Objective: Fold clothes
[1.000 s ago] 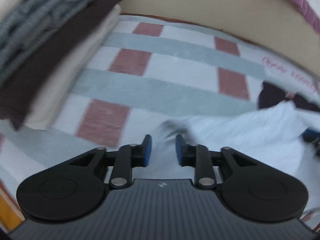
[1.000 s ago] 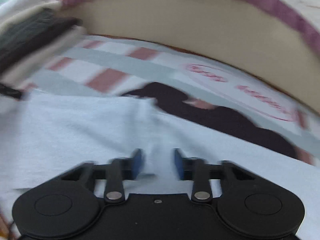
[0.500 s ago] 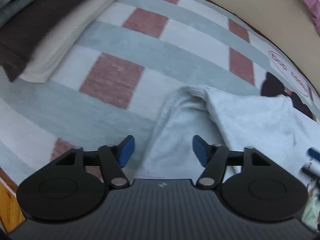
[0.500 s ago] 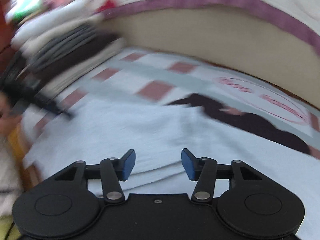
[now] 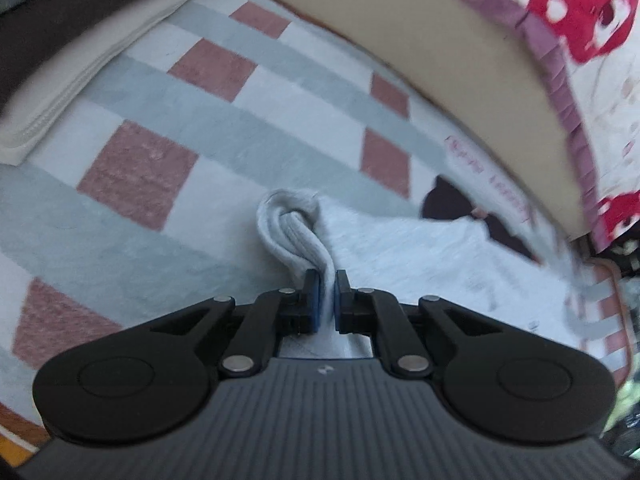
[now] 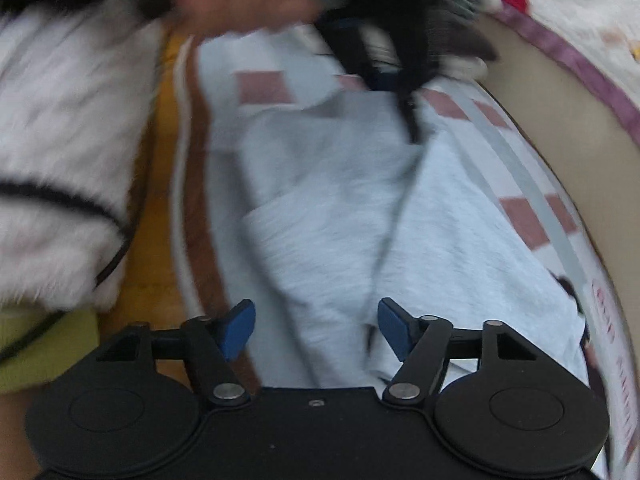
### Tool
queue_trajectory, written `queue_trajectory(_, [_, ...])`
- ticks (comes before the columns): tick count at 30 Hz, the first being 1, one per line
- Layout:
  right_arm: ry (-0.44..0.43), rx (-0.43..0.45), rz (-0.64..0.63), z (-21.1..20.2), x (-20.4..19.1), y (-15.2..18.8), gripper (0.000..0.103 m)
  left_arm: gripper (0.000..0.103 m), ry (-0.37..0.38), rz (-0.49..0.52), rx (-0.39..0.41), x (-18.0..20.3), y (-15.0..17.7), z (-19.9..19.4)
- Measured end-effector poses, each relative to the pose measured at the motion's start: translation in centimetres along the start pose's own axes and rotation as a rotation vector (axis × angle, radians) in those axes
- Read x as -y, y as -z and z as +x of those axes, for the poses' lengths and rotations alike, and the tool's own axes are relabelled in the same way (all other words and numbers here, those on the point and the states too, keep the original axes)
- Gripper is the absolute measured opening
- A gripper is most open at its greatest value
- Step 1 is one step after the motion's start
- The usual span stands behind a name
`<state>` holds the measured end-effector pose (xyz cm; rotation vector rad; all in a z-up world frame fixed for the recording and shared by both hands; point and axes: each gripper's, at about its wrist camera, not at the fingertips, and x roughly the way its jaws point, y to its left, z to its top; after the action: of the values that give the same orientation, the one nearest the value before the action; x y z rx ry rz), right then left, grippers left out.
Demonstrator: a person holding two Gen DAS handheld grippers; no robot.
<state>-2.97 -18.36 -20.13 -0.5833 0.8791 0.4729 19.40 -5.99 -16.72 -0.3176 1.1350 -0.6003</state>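
Observation:
A light grey garment (image 5: 420,252) lies spread on a checked bedsheet (image 5: 200,136). My left gripper (image 5: 327,280) is shut on a bunched, rolled edge of the garment (image 5: 292,232) and holds it pinched between the blue pads. In the right wrist view the same garment (image 6: 340,216) lies lengthwise ahead. My right gripper (image 6: 316,324) is open, just above the near end of the garment, with nothing between its fingers. The left gripper (image 6: 384,68) shows blurred at the garment's far end.
A stack of folded clothes (image 5: 80,40), cream, brown and grey, sits at the far left. A beige headboard or mattress edge (image 5: 440,52) runs along the back. The bed's near edge with orange and brown trim (image 6: 176,200) lies left of the right gripper, beside the person's fluffy white sleeve (image 6: 60,160).
My left gripper has closed on the garment's bunched edge; it was open half a second ago. My right gripper has opened wider and swung to look along the garment.

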Motion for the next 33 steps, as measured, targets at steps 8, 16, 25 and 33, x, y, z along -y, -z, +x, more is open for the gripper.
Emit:
queue_trajectory(8, [0.153, 0.033, 0.039, 0.4, 0.4, -0.3, 0.09, 0.006, 0.207, -0.015, 0.073, 0.7, -0.3, -1.4])
queue_trajectory(16, [-0.032, 0.231, 0.467, -6.1, 7.6, 3.6, 0.089, 0.006, 0.37, 0.147, 0.043, 9.9, -0.3, -1.7])
queue_trajectory(25, [-0.035, 0.348, 0.997, -12.9, 14.3, 18.4, 0.09, 0.01, 0.47, 0.279, -0.212, 27.5, 3.2, 10.2])
queue_trajectory(33, [-0.117, 0.404, 1.34, -13.7, 15.9, 27.5, 0.09, 0.055, 0.184, 0.596, 0.03, 28.3, 6.9, 8.6])
